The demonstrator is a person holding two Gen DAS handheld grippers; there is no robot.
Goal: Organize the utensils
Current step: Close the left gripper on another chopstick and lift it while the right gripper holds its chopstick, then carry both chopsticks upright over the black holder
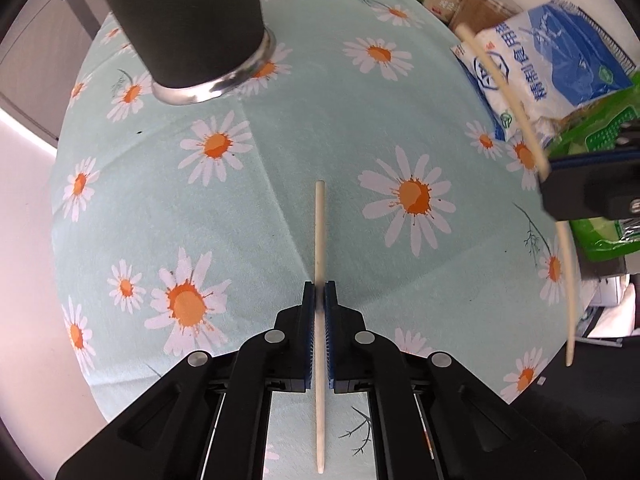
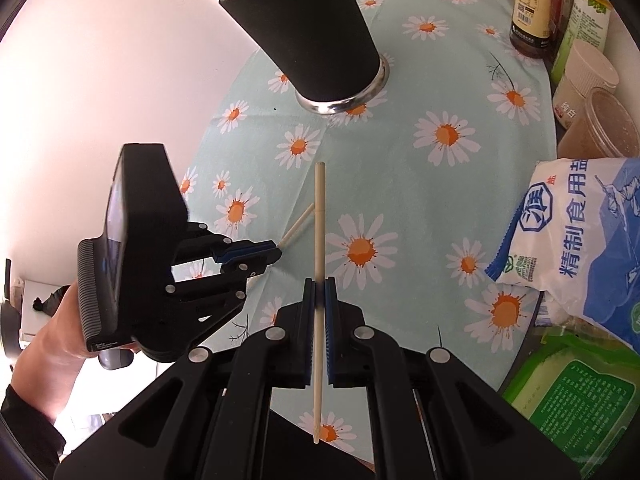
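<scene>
My left gripper (image 1: pixel 319 289) is shut on a pale wooden chopstick (image 1: pixel 319 236) that points forward above the daisy tablecloth. My right gripper (image 2: pixel 319 286) is shut on a second chopstick (image 2: pixel 319 216), held the same way. A black utensil cup with a steel base (image 1: pixel 188 28) stands at the far left; in the right wrist view the cup (image 2: pixel 316 28) holds several chopsticks. The right gripper (image 1: pixel 548 168) with its chopstick (image 1: pixel 504 84) shows at the right of the left wrist view. The left gripper (image 2: pixel 276 250) shows at the left of the right wrist view.
A blue and white salt bag (image 2: pixel 580 240) and green packets (image 2: pixel 576 396) lie at the right. Sauce bottles (image 2: pixel 532 8) and lidded jars (image 2: pixel 596 120) stand at the back right. The daisy tablecloth (image 1: pixel 304 128) covers the table; its left edge borders a white wall.
</scene>
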